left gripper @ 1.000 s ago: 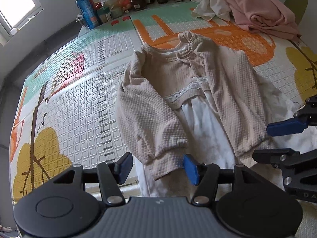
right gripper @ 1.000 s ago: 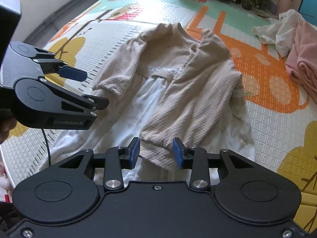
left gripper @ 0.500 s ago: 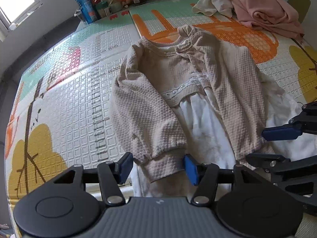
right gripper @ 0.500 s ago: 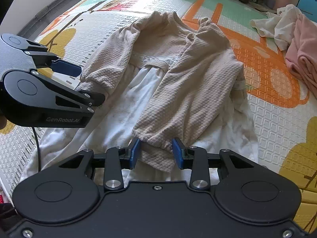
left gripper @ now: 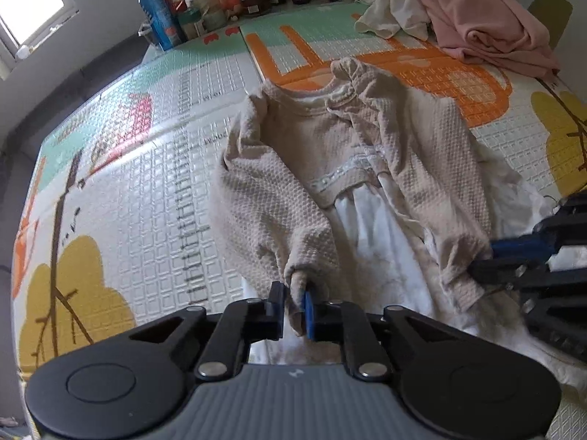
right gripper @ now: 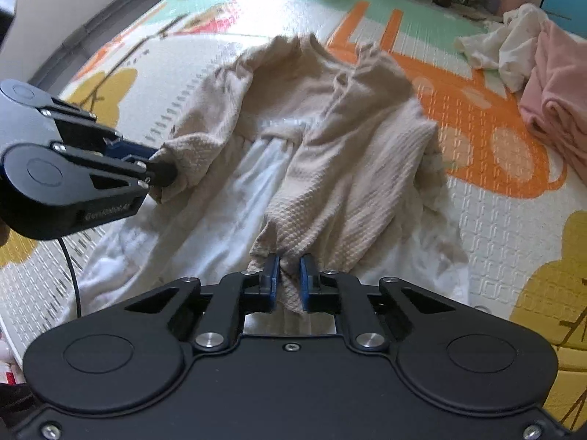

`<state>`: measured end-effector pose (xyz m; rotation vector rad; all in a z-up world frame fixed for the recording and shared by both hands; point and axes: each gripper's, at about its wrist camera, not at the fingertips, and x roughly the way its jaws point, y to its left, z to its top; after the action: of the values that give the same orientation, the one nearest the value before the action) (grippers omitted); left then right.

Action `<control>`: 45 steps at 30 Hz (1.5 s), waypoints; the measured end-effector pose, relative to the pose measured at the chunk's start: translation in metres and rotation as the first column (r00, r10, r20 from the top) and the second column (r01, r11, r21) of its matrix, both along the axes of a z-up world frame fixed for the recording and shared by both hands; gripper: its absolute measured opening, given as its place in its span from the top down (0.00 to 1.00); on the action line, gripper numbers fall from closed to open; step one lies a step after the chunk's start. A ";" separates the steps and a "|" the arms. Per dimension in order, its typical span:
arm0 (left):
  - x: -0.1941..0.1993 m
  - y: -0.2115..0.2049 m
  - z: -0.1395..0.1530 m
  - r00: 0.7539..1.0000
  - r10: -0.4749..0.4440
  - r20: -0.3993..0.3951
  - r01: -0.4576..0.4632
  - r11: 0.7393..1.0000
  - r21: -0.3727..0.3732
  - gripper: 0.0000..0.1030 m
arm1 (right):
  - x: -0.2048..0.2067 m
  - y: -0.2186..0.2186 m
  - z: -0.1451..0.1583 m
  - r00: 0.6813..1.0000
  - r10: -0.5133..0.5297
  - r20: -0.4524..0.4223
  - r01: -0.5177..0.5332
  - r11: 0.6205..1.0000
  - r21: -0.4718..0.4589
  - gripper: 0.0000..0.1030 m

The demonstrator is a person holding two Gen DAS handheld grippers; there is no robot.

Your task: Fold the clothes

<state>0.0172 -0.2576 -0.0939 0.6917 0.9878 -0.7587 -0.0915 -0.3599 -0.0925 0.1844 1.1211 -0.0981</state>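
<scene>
A beige waffle-knit dress (left gripper: 341, 154) (right gripper: 293, 106) with a white skirt (left gripper: 370, 227) (right gripper: 234, 201) lies on the play mat, both sleeves folded inward over its front. My left gripper (left gripper: 293, 308) (right gripper: 154, 170) is shut on the cuff of the left sleeve (left gripper: 279, 220) (right gripper: 205, 135). My right gripper (right gripper: 290, 280) (left gripper: 484, 260) is shut on the cuff of the right sleeve (right gripper: 348, 190) (left gripper: 444, 183). Both cuffs are bunched between the blue pads.
A colourful foam play mat (left gripper: 146, 190) (right gripper: 495, 198) covers the surface. A pink garment (left gripper: 484, 25) (right gripper: 557, 91) and a white cloth (left gripper: 389, 11) (right gripper: 502, 51) are piled at the far right. Cans, jars and toys (left gripper: 205, 11) line the far edge.
Both grippers went from open around the sleeve cuffs to shut on them. The cuffs are now pinched and slightly lifted.
</scene>
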 end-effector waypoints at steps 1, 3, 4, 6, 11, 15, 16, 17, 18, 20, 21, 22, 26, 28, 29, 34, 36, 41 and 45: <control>0.000 0.000 0.002 1.000 -0.002 0.007 0.002 1.000 0.002 0.89 | 0.000 -0.002 0.005 1.000 -0.004 0.010 0.004 1.000 -0.001 0.91; 0.001 -0.001 0.006 1.000 -0.007 0.022 0.007 1.000 0.006 0.90 | 0.000 -0.006 0.014 0.999 -0.013 0.030 0.013 1.000 -0.002 0.91; 0.002 -0.002 0.008 0.999 -0.008 0.031 0.008 1.000 0.005 0.90 | 0.001 -0.009 0.019 0.999 -0.018 0.040 0.018 1.000 -0.006 0.91; 0.003 -0.002 0.014 0.999 -0.006 0.049 0.006 1.000 0.000 0.91 | 0.002 -0.014 0.028 0.998 -0.029 0.061 0.030 0.999 -0.016 0.91; 0.013 0.002 0.026 0.996 0.018 0.089 -0.018 1.000 0.000 0.92 | 0.006 -0.032 0.049 0.992 -0.060 0.110 0.065 0.997 -0.047 0.91; 0.026 0.007 0.033 0.991 0.049 0.124 -0.050 0.999 0.006 0.93 | 0.009 -0.049 0.063 0.986 -0.093 0.142 0.106 0.991 -0.084 0.91; 0.030 0.008 0.035 0.989 0.057 0.133 -0.059 0.998 0.007 0.93 | 0.009 -0.054 0.066 0.983 -0.105 0.149 0.120 0.988 -0.093 0.91; 0.033 0.009 0.036 0.988 0.065 0.142 -0.067 0.998 0.008 0.93 | 0.009 -0.059 0.069 0.981 -0.119 0.156 0.136 0.985 -0.102 0.91; 0.036 0.010 0.038 0.986 0.073 0.150 -0.075 0.997 0.009 0.93 | 0.008 -0.066 0.071 0.978 -0.136 0.161 0.154 0.982 -0.110 0.91; 0.042 0.013 0.042 0.982 0.088 0.168 -0.091 0.996 0.011 0.93 | 0.006 -0.079 0.075 0.970 -0.172 0.169 0.194 0.973 -0.125 0.91; 0.046 0.016 0.043 0.979 0.098 0.177 -0.102 0.995 0.014 0.93 | 0.005 -0.086 0.077 0.966 -0.190 0.173 0.214 0.968 -0.132 0.91; 0.050 0.019 0.044 0.976 0.111 0.186 -0.116 0.993 0.019 0.93 | 0.003 -0.093 0.078 0.962 -0.209 0.178 0.234 0.963 -0.137 0.91; 0.065 0.033 0.043 0.968 0.150 0.201 -0.160 0.986 0.036 0.93 | -0.005 -0.118 0.078 0.945 -0.269 0.186 0.300 0.940 -0.164 0.91; 0.072 0.039 0.041 0.964 0.166 0.210 -0.180 0.982 0.050 0.93 | -0.008 -0.130 0.076 0.937 -0.297 0.183 0.329 0.927 -0.178 0.91; 0.076 0.042 0.040 0.961 0.174 0.215 -0.190 0.980 0.057 0.93 | -0.008 -0.135 0.075 0.933 -0.310 0.180 0.342 0.922 -0.182 0.91; 0.093 0.054 0.033 0.946 0.227 0.231 -0.252 0.964 0.083 0.93 | -0.008 -0.161 0.063 0.910 -0.380 0.168 0.409 0.890 -0.203 0.91; 0.100 0.059 0.030 0.940 0.252 0.228 -0.278 0.957 0.088 0.93 | -0.007 -0.171 0.059 0.897 -0.410 0.164 0.437 0.877 -0.199 0.91; 0.122 0.069 0.021 0.922 0.326 0.207 -0.352 0.931 0.101 0.93 | -0.003 -0.194 0.046 0.859 -0.493 0.140 0.512 0.839 -0.182 0.92; 0.140 0.071 0.012 0.905 0.380 0.188 -0.405 0.907 0.113 0.93 | 0.005 -0.209 0.032 0.836 -0.533 0.130 0.548 0.818 -0.175 0.92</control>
<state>0.1572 -0.1869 -0.0820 0.6439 1.0000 -0.2690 -0.0866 -0.5689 -0.0602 0.3173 0.9466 -0.7126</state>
